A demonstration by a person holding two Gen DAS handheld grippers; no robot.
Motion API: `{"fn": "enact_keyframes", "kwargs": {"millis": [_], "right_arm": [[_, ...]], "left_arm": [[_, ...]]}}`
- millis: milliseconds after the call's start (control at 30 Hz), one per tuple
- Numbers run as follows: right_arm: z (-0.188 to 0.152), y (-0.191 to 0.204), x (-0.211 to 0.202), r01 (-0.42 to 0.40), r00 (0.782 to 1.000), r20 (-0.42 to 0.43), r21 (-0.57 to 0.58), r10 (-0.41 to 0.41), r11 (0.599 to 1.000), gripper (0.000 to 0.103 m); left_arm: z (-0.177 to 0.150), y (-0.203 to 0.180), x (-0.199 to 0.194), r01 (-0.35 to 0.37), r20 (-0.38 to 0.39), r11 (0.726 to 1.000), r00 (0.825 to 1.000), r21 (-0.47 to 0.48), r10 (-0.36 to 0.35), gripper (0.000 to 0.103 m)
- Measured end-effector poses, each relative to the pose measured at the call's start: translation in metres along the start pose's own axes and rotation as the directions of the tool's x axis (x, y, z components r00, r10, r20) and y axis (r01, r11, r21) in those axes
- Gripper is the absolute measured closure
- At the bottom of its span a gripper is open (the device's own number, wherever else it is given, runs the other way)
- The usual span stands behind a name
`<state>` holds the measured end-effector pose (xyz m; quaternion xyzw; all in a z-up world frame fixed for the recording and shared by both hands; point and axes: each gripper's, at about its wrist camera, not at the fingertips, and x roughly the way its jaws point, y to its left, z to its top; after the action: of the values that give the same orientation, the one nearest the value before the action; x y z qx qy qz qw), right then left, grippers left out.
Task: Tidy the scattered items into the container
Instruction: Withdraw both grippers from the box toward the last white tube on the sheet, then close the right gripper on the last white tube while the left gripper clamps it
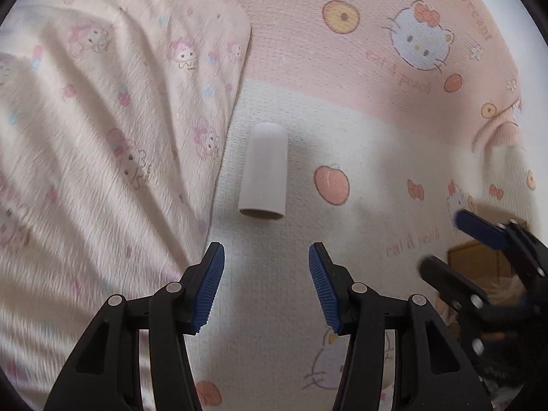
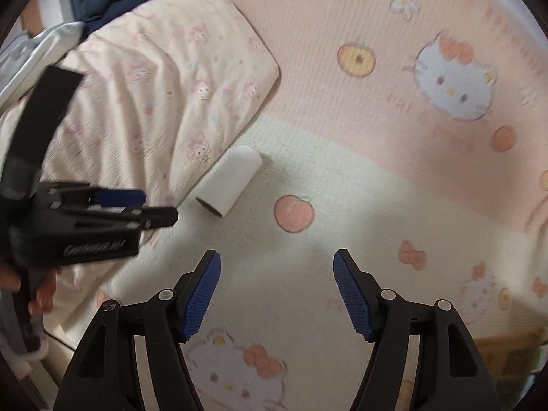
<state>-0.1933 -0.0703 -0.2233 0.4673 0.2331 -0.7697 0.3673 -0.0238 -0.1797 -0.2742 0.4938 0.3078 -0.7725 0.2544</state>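
A rumpled cream pillow with pink cartoon prints (image 1: 102,130) lies at left. Just beside its edge, a white cardboard tube (image 1: 263,171) lies on its side on the pink-and-cream cartoon-print bed sheet (image 1: 359,78). Left gripper (image 1: 266,286): jaws wide, empty, tube ahead, unobstructed. Right gripper (image 2: 276,293): jaws wide, empty.

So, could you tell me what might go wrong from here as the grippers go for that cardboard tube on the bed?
The cardboard tube lies on its side on the soft sheet, so a nudge from one finger might roll it toward the folded blanket. The tube is hollow, so a hard squeeze could crush it. The left gripper and right gripper are both open and close together, so they might collide.
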Motion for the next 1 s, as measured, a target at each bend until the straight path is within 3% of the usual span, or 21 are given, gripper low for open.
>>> {"fn": "enact_keyframes", "kwargs": {"millis": [133, 233, 400, 567, 667, 800, 1000], "right_arm": [[0.019, -0.009, 0.036, -0.083, 0.992, -0.088, 0.073, 0.089, 0.994, 0.037], [0.029, -0.014, 0.057, -0.151, 0.978, -0.122, 0.131, 0.167, 0.980, 0.037], [0.036, -0.017, 0.079, -0.126, 0.979, -0.140, 0.168, 0.150, 0.978, 0.037], [0.038, -0.022, 0.093, -0.122, 0.976, -0.153, 0.197, 0.153, 0.973, 0.037], [0.040, -0.023, 0.101, -0.118, 0.974, -0.169, 0.198, 0.153, 0.973, 0.037], [0.039, -0.020, 0.105, -0.144, 0.971, -0.163, 0.199, 0.177, 0.969, 0.037], [0.036, -0.017, 0.108, -0.179, 0.968, -0.141, 0.186, 0.207, 0.966, 0.037]], "left_arm": [[0.018, 0.006, 0.018, -0.025, -0.024, 0.999, 0.999, 0.035, 0.026, 0.047], [0.031, 0.012, 0.031, 0.011, -0.047, 1.000, 0.999, 0.016, -0.010, 0.048], [0.048, 0.033, 0.055, 0.151, -0.069, 0.972, 0.984, -0.182, -0.166, 0.050], [0.058, 0.028, 0.075, 0.119, -0.084, 0.976, 0.987, -0.181, -0.136, 0.053], [0.057, 0.030, 0.084, 0.141, -0.099, 0.961, 0.981, -0.238, -0.168, 0.068], [0.054, 0.035, 0.091, 0.198, -0.096, 0.925, 0.966, -0.323, -0.241, 0.072], [0.048, 0.027, 0.095, 0.222, -0.118, 0.917, 0.954, -0.332, -0.274, 0.074]]}}
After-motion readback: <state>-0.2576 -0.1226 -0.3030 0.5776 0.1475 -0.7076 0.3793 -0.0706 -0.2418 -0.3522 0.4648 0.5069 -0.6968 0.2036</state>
